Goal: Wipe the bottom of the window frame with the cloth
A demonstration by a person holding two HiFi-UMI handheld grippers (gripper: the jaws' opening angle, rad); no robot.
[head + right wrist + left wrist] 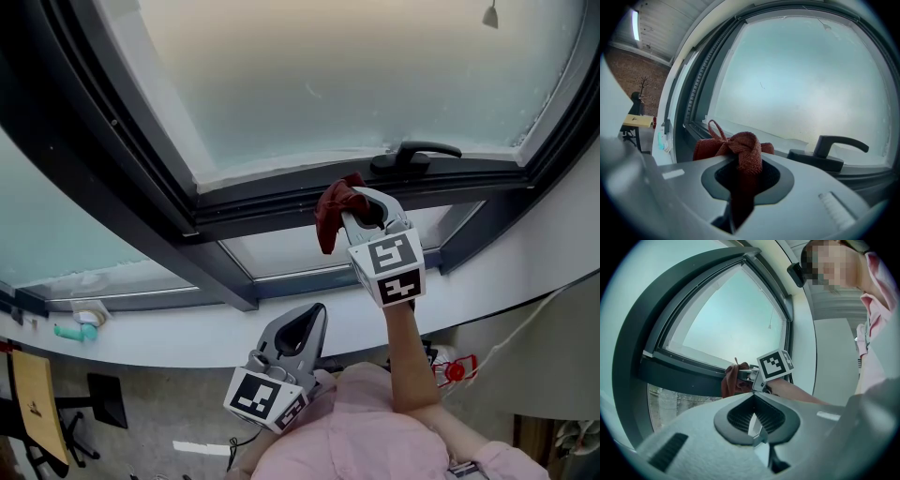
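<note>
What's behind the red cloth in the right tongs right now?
Behind the cloth, clamped in the right tongs, runs the window frame's dark bottom rail, frosted glass above it and the handle off to the right. The stretch of rail directly behind the cloth is covered.

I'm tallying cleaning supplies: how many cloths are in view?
1: the red cloth, clamped in the right gripper beside the window handle. The left gripper holds none.

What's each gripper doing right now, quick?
Left gripper: closed, holding nothing.
Right gripper: closed on the red cloth, up by the window frame.
</note>
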